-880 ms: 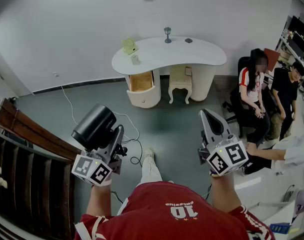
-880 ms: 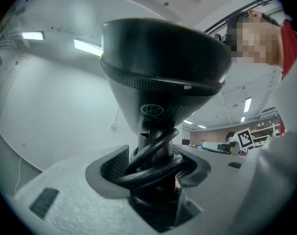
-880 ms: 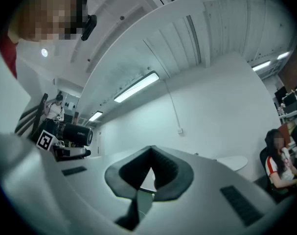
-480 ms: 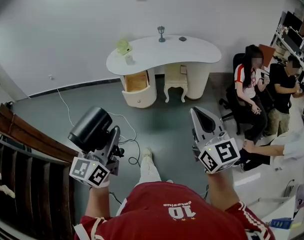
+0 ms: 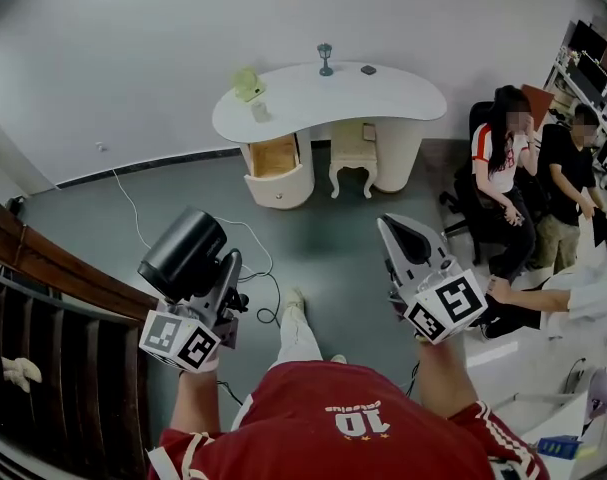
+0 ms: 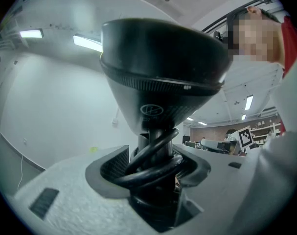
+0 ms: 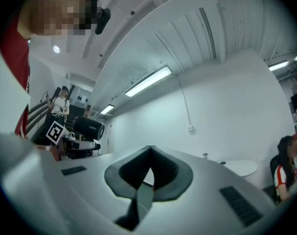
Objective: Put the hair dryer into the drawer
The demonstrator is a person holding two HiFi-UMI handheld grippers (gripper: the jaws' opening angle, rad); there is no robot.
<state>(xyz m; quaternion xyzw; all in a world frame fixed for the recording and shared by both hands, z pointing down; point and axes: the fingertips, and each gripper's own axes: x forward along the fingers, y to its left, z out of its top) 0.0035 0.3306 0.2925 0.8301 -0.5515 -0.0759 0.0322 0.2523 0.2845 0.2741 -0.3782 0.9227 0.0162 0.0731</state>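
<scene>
item: hair dryer (image 5: 183, 252). black, carried by its handle in the left gripper (image 5: 226, 271), barrel above the jaws. its cord (image 6: 150, 156) is looped round the handle.
item: left gripper. jaws spread wide and clamped on the handle and cord loops together.
item: right gripper (image 5: 401, 236). jaws together, nothing between them.
item: drawer (image 5: 274, 158). pulled open at the left end of the white desk (image 5: 383, 96), well apart from the hair dryer, across the floor.
item: stool (image 5: 354, 160). just right of the drawer.
item: floor cable (image 5: 255, 260). lies on the route.
handling note (judged): the step is the carry to the drawer. hold the clamp firm so the cord loops do not slip and trail. step clear of the floor cable. approach the drawer from its open front, not the stool side. lower the barrel lengthwise inside before letting go. the free right gripper can steady the drawer.
</scene>
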